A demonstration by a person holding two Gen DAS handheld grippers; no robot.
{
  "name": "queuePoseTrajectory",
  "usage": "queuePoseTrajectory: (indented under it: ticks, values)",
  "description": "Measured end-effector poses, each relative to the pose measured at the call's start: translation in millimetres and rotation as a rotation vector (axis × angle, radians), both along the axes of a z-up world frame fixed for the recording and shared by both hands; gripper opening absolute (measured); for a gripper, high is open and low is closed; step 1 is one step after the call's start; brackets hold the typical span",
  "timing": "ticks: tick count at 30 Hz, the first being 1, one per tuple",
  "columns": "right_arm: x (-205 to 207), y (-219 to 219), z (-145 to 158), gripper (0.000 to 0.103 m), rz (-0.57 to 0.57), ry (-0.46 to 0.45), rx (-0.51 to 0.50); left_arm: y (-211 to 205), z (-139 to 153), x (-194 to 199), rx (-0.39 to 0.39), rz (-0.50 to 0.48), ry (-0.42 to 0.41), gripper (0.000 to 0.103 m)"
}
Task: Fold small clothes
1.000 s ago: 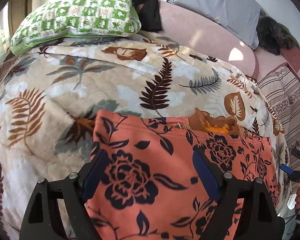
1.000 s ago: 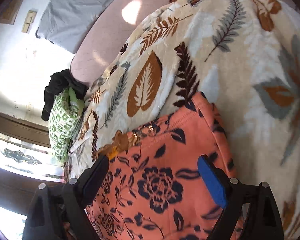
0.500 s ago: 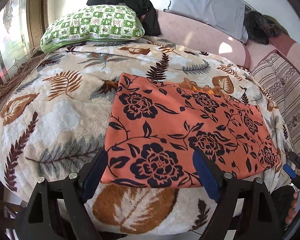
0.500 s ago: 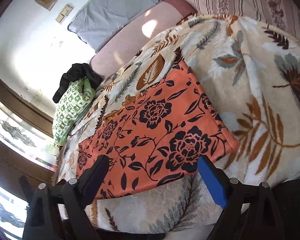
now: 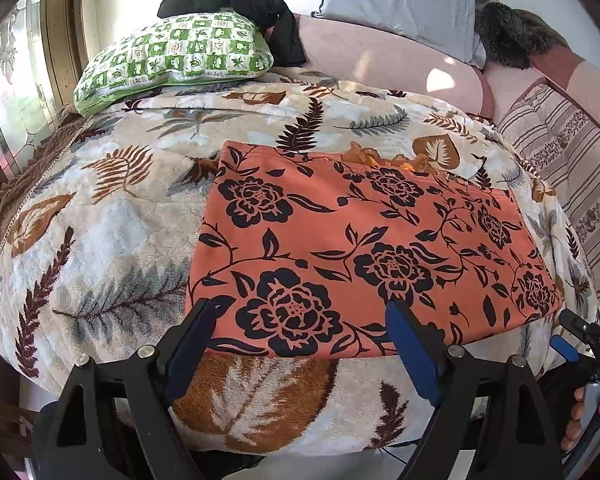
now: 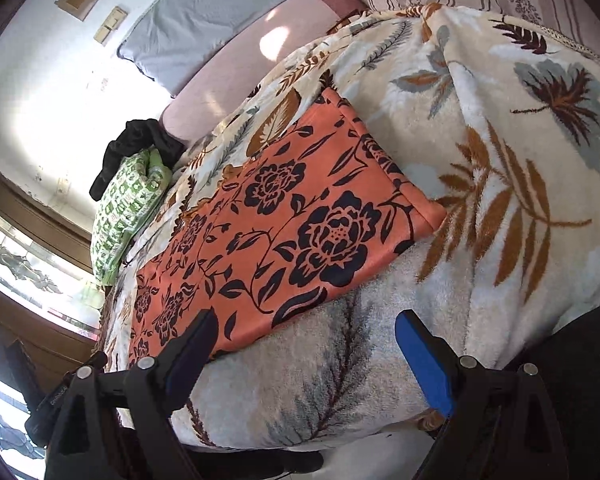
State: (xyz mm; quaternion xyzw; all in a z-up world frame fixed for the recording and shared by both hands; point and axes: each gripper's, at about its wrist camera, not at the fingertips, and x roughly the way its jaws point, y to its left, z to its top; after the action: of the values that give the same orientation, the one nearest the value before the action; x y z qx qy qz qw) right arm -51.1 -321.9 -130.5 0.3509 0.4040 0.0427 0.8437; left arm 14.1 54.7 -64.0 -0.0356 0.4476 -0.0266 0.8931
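Observation:
An orange garment with black flowers [image 5: 364, 248] lies flat as a folded rectangle on the leaf-print blanket [image 5: 112, 220]. It also shows in the right wrist view [image 6: 268, 224]. A brown ruffled edge [image 5: 388, 158] peeks out at its far side. My left gripper [image 5: 300, 344] is open and empty, held back over the garment's near edge. My right gripper [image 6: 304, 344] is open and empty, off the garment's near right corner, above the blanket. The right gripper also shows at the lower right of the left wrist view [image 5: 580, 340].
A green checked pillow [image 5: 172, 60] with a black garment [image 5: 256, 4] on it lies at the back left. A grey pillow [image 5: 400, 4] and pink bolster [image 5: 380, 64] lie behind. A striped cushion [image 5: 568, 168] is at the right. The bed edge is just below the grippers.
Both grippers have pulled back and up from the garment, which now lies folded flat and released. A second ago they were low over the fabric.

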Motion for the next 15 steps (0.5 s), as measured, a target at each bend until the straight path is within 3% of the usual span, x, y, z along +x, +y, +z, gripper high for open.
queuePoseTrajectory:
  ticks: [8,15]
  values:
    - [5.9,-5.5,-11.8,0.092,-0.003,0.028,0.079,-10.9,-8.6,7.9,0.025,-0.01,0.024,0.087]
    - [11.8,-26.8,-32.1,0.092,-0.068,0.082,0.289,-30.7,-26.1,21.5,0.044,-0.027,0.061,0.087]
